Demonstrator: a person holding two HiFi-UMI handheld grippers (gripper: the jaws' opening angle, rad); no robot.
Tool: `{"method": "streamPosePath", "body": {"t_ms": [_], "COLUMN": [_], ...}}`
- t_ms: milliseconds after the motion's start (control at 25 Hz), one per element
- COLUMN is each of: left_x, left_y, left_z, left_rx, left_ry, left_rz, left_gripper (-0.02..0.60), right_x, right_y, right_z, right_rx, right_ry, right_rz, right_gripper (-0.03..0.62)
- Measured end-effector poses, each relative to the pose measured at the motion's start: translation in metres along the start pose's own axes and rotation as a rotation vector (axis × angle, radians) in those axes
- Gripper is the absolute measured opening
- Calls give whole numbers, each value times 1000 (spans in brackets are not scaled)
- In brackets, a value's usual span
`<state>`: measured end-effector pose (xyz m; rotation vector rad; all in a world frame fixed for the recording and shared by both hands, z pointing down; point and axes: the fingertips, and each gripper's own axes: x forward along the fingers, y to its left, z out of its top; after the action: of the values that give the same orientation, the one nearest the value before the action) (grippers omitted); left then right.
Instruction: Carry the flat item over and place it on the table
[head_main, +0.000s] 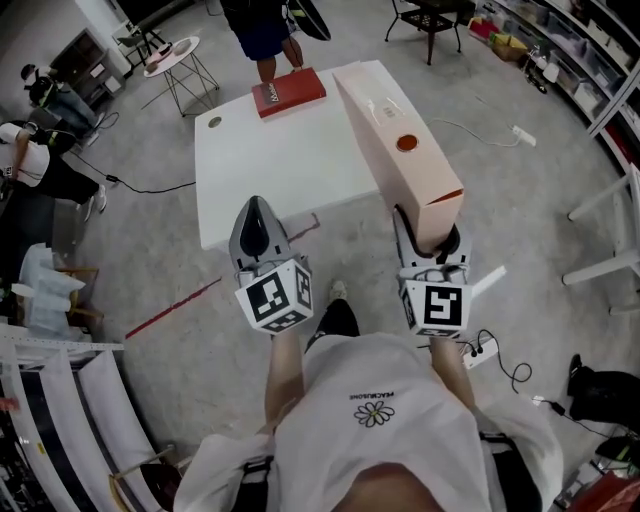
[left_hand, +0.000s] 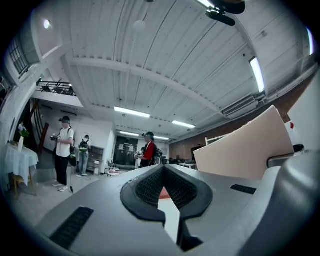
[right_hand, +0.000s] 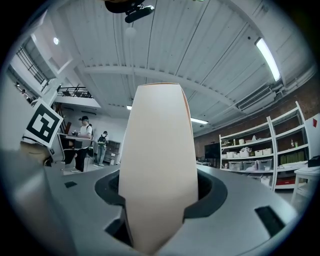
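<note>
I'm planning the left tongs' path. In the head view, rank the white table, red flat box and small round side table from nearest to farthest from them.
1. White rectangular table: directly ahead of the left tongs.
2. Red flat box: on the table's far edge.
3. Small round side table: on the floor, beyond the table's far left corner.

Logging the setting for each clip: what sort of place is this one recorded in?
Probably a warehouse-style workshop or lab: a high ribbed ceiling with strip lights, open shelves of storage bins, and a bare concrete floor around a white table.
</note>
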<state>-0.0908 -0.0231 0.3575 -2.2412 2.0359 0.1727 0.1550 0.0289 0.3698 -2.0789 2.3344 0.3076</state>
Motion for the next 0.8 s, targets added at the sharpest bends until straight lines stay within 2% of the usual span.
{"method": "streamPosePath", "body": {"t_ms": [280, 480, 640, 800], "left_x": [116, 191, 231, 255], "left_y": [18, 46, 64, 67], "left_z": [-7, -12, -15, -23], "left_rx": [10, 0, -22, -46], "left_ry": [11, 3, 7, 23], "left_rz": [-83, -128, -134, -156], "left_gripper": [15, 15, 15, 15], "right_x": [111, 194, 240, 270], "right_y": [9, 24, 27, 32], "right_z": [8, 18, 20, 24], "right_rx": [-16, -41, -29, -23], "right_ry": [-34, -58, -59, -45], "right_rz": [-33, -56, -68, -27], "right_gripper": [282, 282, 282, 282]}}
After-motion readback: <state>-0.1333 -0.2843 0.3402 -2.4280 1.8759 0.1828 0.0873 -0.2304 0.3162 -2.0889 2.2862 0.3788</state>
